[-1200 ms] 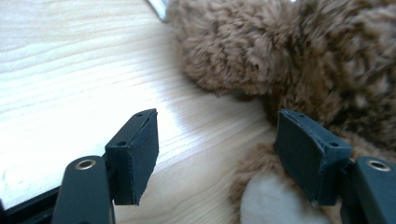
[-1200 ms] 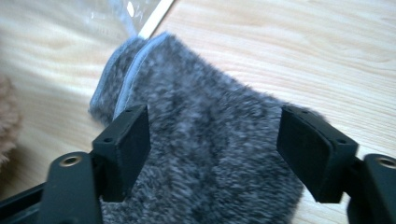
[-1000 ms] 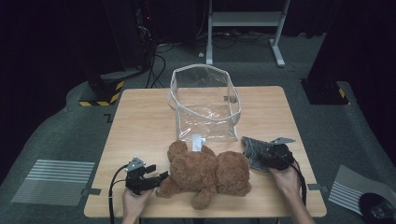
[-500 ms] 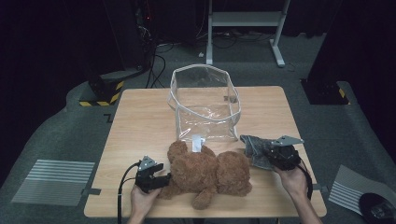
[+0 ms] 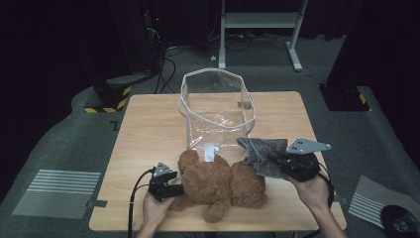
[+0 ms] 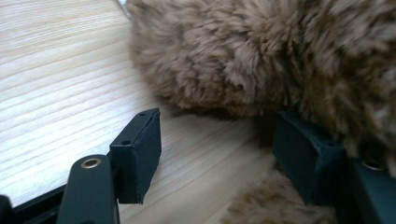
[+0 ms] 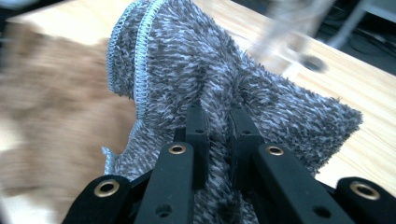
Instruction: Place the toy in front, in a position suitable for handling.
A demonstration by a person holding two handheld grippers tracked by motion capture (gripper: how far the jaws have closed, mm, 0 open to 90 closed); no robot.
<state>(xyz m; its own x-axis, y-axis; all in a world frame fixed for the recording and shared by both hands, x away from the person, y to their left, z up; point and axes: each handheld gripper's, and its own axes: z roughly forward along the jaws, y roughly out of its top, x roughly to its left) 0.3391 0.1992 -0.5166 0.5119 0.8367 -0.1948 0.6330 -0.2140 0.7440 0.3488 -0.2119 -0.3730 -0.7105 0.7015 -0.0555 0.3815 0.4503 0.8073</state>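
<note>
A brown teddy bear (image 5: 218, 183) lies near the front edge of the wooden table (image 5: 148, 129). My left gripper (image 5: 174, 190) rests on the table at the bear's left side. In the left gripper view it (image 6: 219, 154) is open and its jaws have just opened a little; bear fur (image 6: 261, 56) brushes the right jaw, and the left jaw is free. My right gripper (image 5: 276, 161) hangs above the table to the bear's right. Its jaws have just been closing and it (image 7: 218, 116) is shut on a bunched grey fleecy cloth (image 7: 187, 56) (image 5: 260, 151).
A clear plastic bag (image 5: 218, 106) with a white rim stands open just behind the bear, a white label (image 5: 210, 151) at its front. Behind the table are a metal stand (image 5: 257, 29) and dark equipment (image 5: 119, 84) on the floor.
The right gripper closed on the grey cloth and lifted it off the table. The left gripper slid right, up against the bear.
</note>
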